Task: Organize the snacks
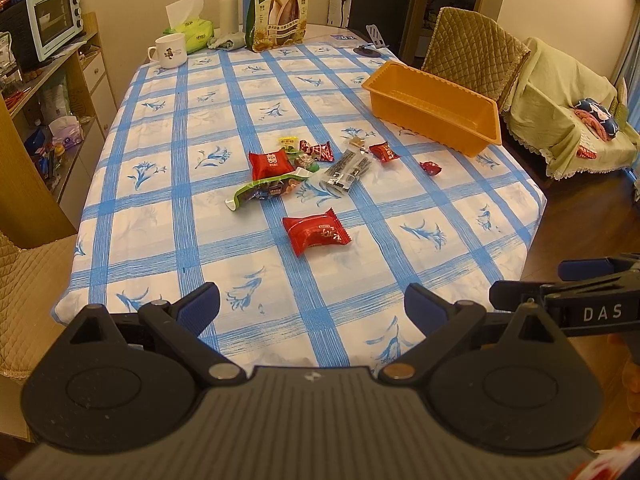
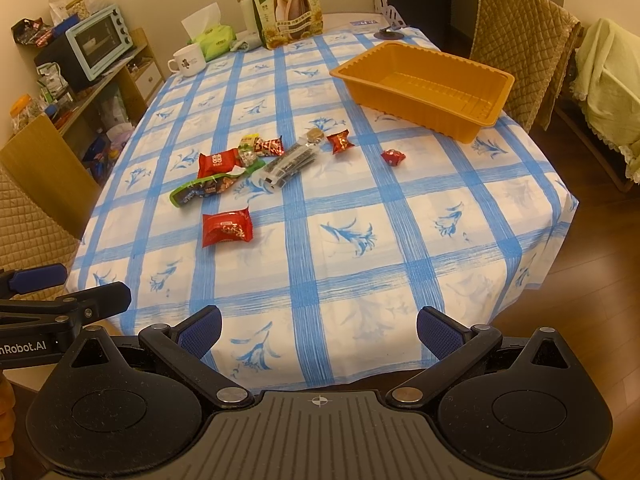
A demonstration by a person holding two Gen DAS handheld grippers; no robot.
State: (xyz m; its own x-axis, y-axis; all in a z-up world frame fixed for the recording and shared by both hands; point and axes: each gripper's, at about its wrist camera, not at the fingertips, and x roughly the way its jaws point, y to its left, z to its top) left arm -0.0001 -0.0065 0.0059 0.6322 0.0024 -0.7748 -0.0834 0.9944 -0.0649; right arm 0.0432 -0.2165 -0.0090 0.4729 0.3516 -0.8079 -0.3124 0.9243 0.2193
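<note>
Both my left gripper [image 1: 312, 306] and right gripper [image 2: 319, 330] hang wide apart and empty over the near table edge, well short of the snacks mid-cloth. I judge the nearest red packet [image 1: 316, 231] the sensible first pick, pinched across its sealed ends, then carried to the single empty orange tray [image 2: 424, 86]. I count five red packets, one green pouch [image 2: 202, 190], one clear dark-strip pack [image 2: 289, 164]; smaller pieces overlap, uncountable.

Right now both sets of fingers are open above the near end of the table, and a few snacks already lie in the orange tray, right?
Not quite. The orange tray holds nothing; the right wrist view shows its bare floor. All the snacks lie loose on the tablecloth. The rest is right: the left gripper and right gripper are open.
</note>
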